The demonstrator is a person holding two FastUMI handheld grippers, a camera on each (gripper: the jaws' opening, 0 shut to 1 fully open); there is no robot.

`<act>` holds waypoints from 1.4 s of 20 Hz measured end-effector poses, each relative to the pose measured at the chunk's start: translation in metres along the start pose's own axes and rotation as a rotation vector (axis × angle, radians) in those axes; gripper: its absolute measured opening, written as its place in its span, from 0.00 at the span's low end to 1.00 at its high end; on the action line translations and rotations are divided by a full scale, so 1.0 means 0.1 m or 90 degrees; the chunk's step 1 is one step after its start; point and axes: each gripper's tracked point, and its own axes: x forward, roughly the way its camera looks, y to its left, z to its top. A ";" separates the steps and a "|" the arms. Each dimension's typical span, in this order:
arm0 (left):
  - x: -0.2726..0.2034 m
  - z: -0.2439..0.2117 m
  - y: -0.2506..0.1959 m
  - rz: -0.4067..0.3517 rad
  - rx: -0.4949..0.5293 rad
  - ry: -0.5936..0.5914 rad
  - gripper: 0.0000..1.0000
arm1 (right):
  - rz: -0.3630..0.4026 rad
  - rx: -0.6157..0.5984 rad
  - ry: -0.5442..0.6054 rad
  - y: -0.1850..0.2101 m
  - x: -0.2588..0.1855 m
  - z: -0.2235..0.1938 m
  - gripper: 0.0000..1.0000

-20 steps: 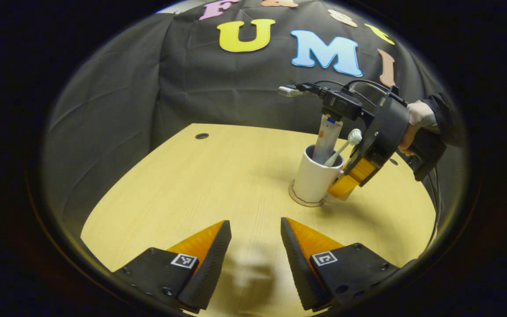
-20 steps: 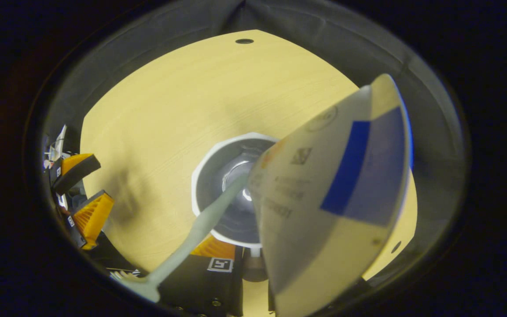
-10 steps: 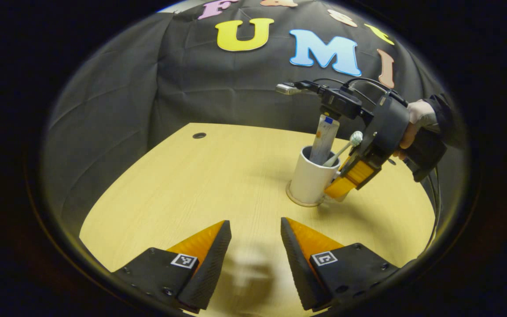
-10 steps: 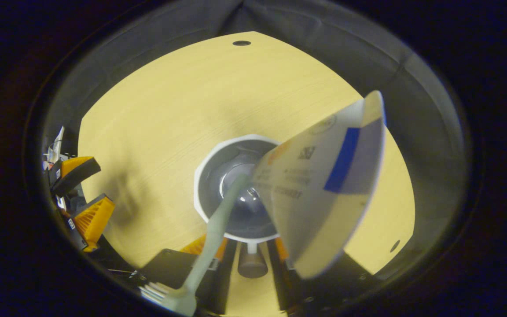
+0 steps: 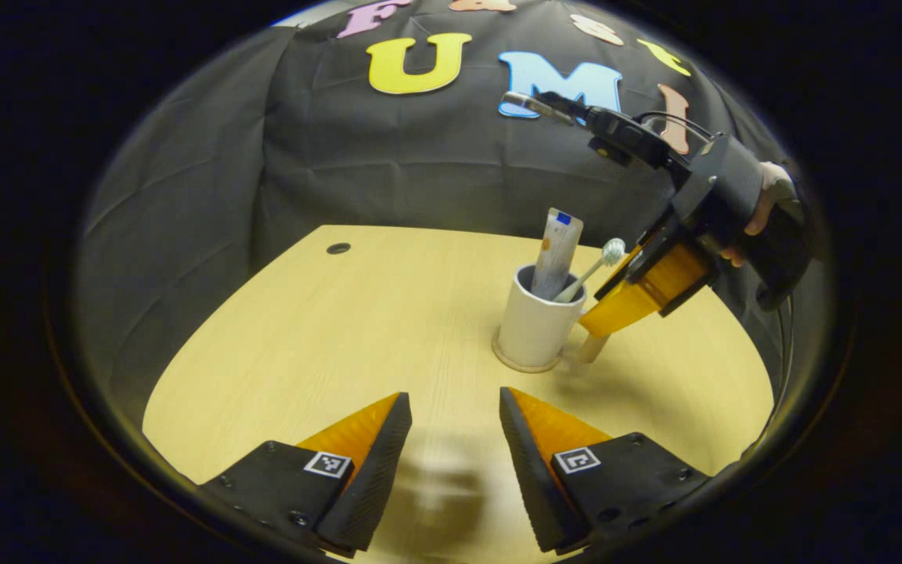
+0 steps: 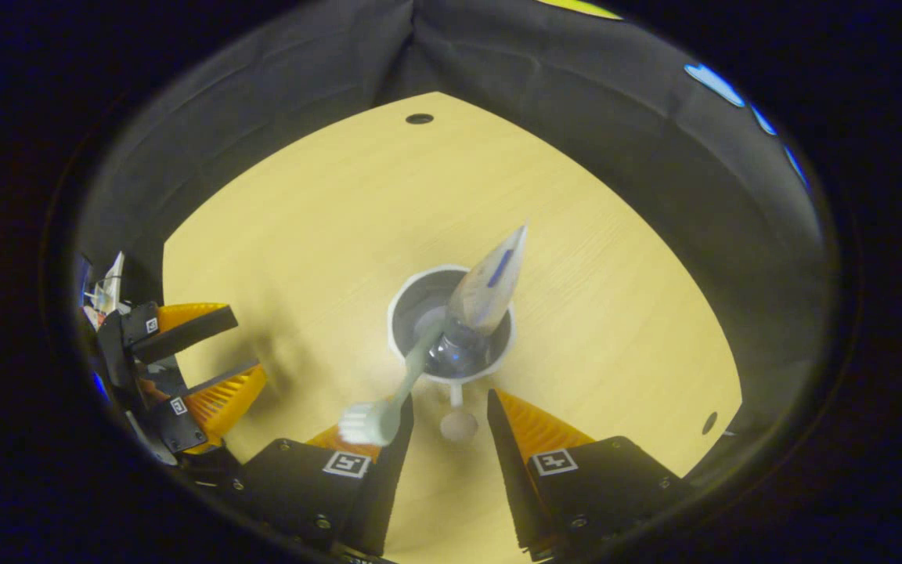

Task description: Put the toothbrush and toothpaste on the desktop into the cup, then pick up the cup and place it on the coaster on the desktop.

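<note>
While both empty claws gape, coaster (image 5: 528,365) under cup (image 5: 533,329) from left gripper view, toothbrush (image 6: 388,399) bristles from right.

A white cup (image 5: 535,327) stands upright on a round wooden coaster (image 5: 515,363) on the pale wood table (image 5: 341,337), holding a crimped-end toothpaste tube (image 5: 556,251) standing nearly upright and a pale green toothbrush (image 5: 593,266) leaning bristles-up over the rim beside it.

left gripper (image 5: 455,407): fingers apart, low | right gripper (image 6: 447,411): fingers apart, raised
</note>
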 end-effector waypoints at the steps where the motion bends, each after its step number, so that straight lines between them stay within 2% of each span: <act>1: 0.02 0.05 -0.04 -0.004 0.004 -0.002 0.80 | -0.008 0.006 -0.012 -0.04 -0.06 -0.01 0.60; 11: -0.08 0.71 -0.33 -0.045 0.047 -0.065 0.80 | -0.095 0.151 -0.129 -0.33 -0.67 -0.49 0.60; 19: -0.53 1.73 -0.73 -0.069 0.075 -0.186 0.79 | -0.204 0.308 -0.354 -0.45 -1.45 -0.53 0.60; 23: -0.88 2.21 -0.91 -0.083 0.064 -0.273 0.78 | -0.256 0.330 -0.457 -0.44 -1.95 -0.49 0.59; 28: -1.14 2.42 -1.07 -0.101 0.055 -0.319 0.78 | -0.342 0.332 -0.555 -0.49 -2.43 -0.48 0.59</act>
